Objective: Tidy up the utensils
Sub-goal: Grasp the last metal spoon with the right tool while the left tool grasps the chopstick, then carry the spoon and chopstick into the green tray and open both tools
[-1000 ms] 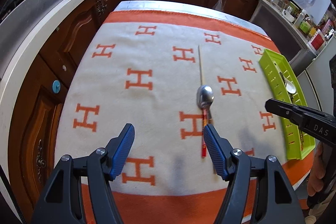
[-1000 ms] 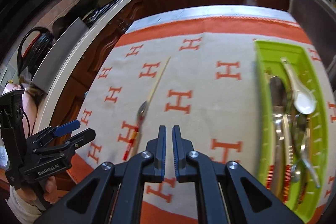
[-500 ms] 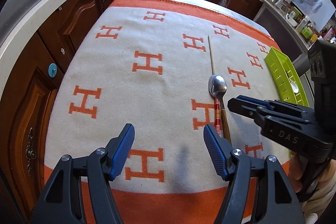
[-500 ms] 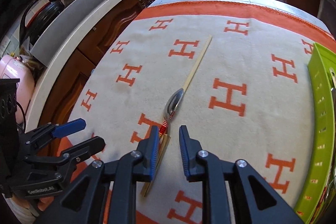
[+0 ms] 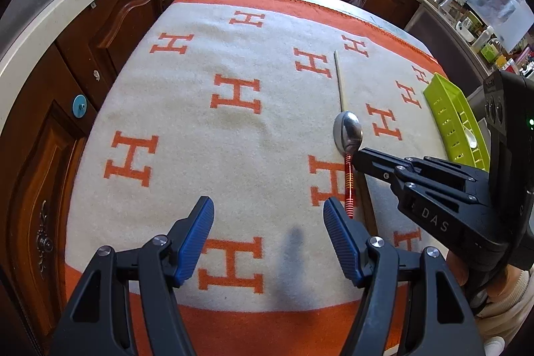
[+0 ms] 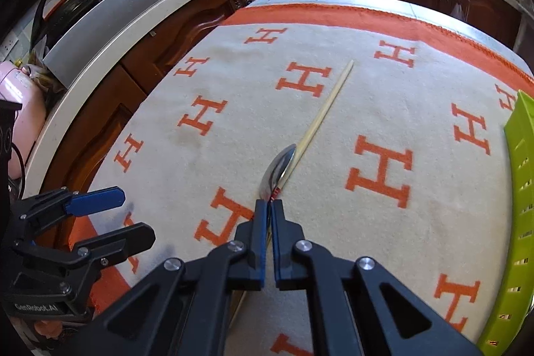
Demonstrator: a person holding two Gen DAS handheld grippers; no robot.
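1. My right gripper (image 6: 269,206) has its jaws nearly together, clamped on the red-and-yellow striped handle of the steel spoon (image 6: 278,170), just behind the bowl.
2. My left gripper (image 5: 268,217) hangs wide open with nothing in it, above the cloth's near edge, just left of the spoon's handle.
3. The spoon lies on the cream blanket patterned with orange H letters (image 5: 200,129), right of the middle, bowl pointing toward the far edge.
4. A pale wooden chopstick (image 6: 328,107) lies touching the spoon's bowl and runs on toward the far edge.
5. A lime-green slotted plastic tray (image 5: 450,115) sits at the right edge of the blanket, well apart from the spoon; my right gripper hides part of it in the left view.
6. Dark wooden kitchen cabinets (image 5: 110,25) under a pale countertop ring the table.
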